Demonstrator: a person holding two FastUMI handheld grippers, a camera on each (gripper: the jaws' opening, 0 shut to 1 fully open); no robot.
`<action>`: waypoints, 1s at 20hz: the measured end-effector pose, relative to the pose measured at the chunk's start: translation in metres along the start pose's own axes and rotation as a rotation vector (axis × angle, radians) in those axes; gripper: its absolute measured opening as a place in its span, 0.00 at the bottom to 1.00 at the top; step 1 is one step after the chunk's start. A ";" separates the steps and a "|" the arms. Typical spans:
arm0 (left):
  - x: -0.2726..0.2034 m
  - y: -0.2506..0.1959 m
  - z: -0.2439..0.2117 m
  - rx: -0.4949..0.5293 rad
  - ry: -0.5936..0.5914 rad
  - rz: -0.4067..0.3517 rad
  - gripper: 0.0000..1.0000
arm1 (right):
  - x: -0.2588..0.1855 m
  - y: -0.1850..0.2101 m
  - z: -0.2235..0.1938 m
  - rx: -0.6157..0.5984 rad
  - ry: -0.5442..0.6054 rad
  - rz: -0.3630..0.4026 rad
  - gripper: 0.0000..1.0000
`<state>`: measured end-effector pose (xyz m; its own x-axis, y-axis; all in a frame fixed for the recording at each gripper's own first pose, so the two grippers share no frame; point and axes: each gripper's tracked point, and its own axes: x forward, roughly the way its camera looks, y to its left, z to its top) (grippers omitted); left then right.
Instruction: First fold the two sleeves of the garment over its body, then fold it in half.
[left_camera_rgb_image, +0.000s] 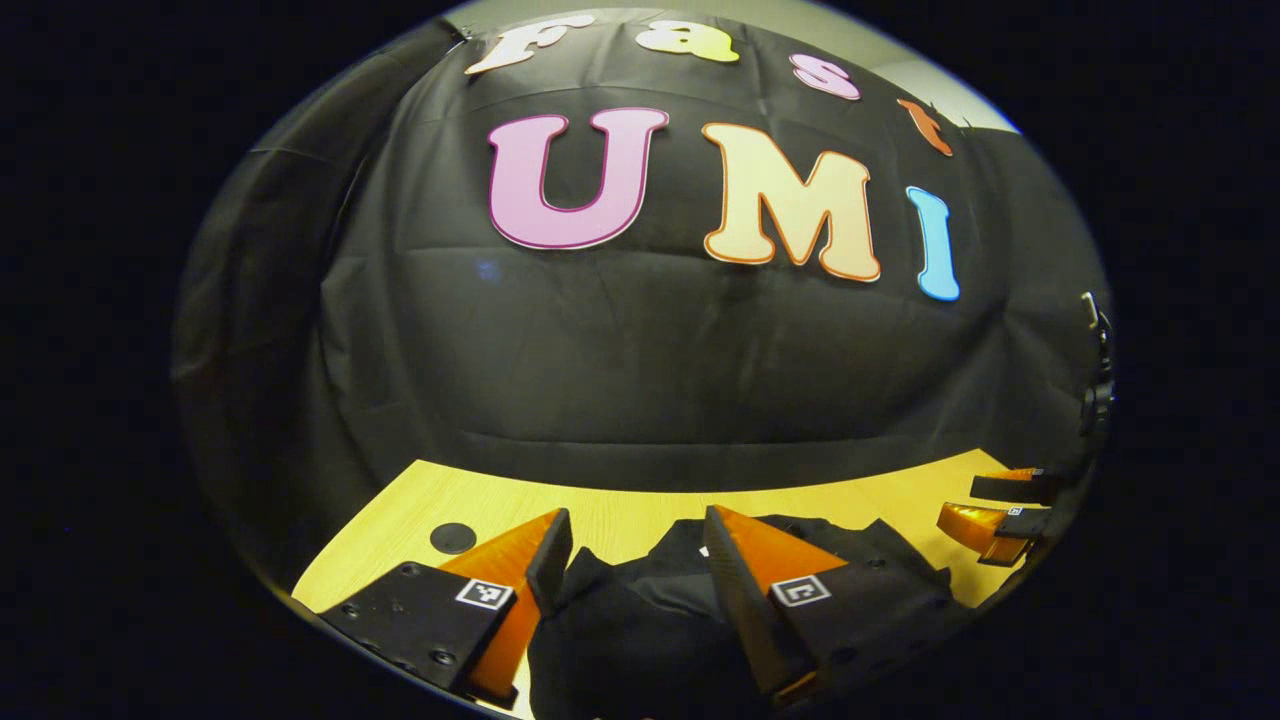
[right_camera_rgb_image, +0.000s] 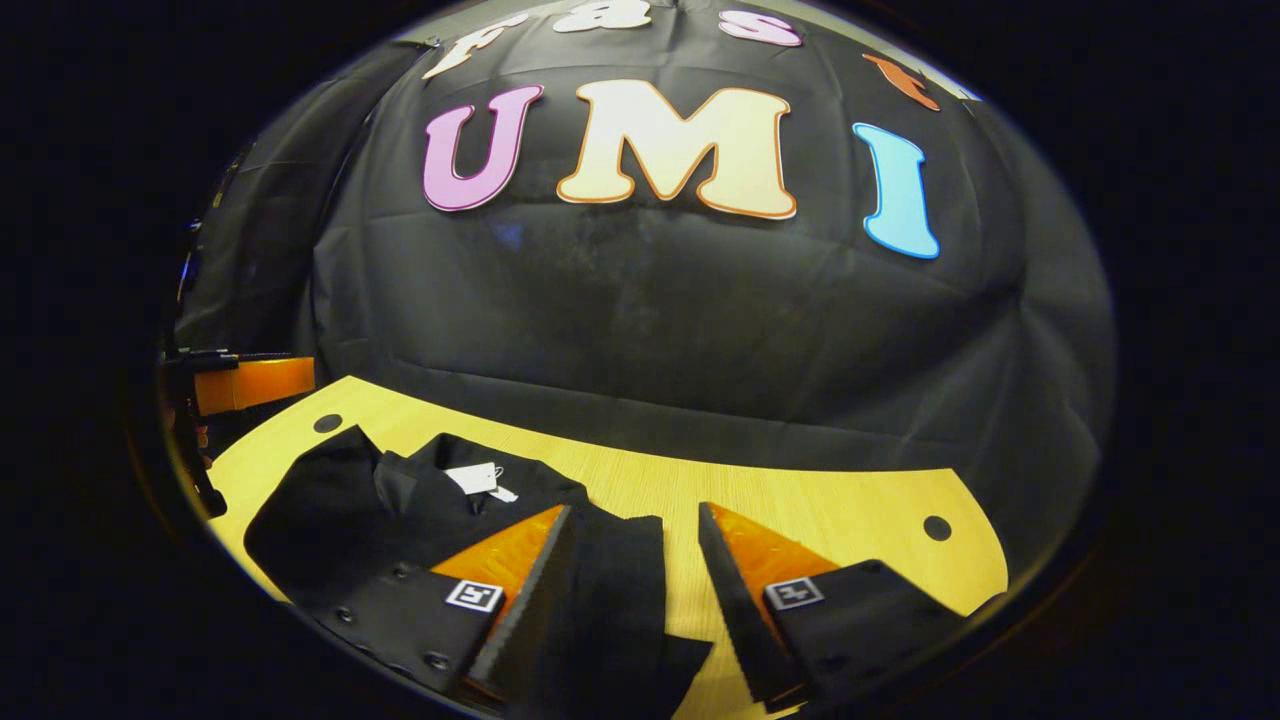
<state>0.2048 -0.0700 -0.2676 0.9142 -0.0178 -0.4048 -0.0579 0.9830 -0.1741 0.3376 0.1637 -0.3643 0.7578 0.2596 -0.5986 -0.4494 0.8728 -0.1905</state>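
Observation:
A black garment lies on the yellow wooden table, collar and white tag facing up. Its right sleeve runs down between the spread fingers of my right gripper, which is open just above the cloth. In the left gripper view, my left gripper is open over the garment at its left side, with black fabric bunched between the fingers. The right gripper appears far right in that view, open. One finger of the left gripper appears at the far left in the right gripper view.
The table has round holes near its far corners. The black cloth wall rises right behind the table's far edge. Bare wood lies to the right of the sleeve.

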 end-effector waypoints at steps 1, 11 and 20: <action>-0.009 0.002 0.002 -0.013 0.001 0.016 0.84 | -0.013 -0.001 0.004 -0.004 -0.006 0.006 0.83; -0.158 -0.023 0.077 0.022 -0.182 0.037 0.86 | -0.197 -0.023 0.069 0.037 -0.267 0.060 0.84; -0.287 -0.043 0.068 0.137 -0.226 0.061 0.87 | -0.347 -0.013 0.029 0.113 -0.359 0.145 0.94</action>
<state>-0.0280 -0.0948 -0.0823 0.9779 0.0686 -0.1975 -0.0752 0.9968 -0.0261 0.0941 0.0744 -0.1316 0.8167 0.4935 -0.2991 -0.5238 0.8514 -0.0255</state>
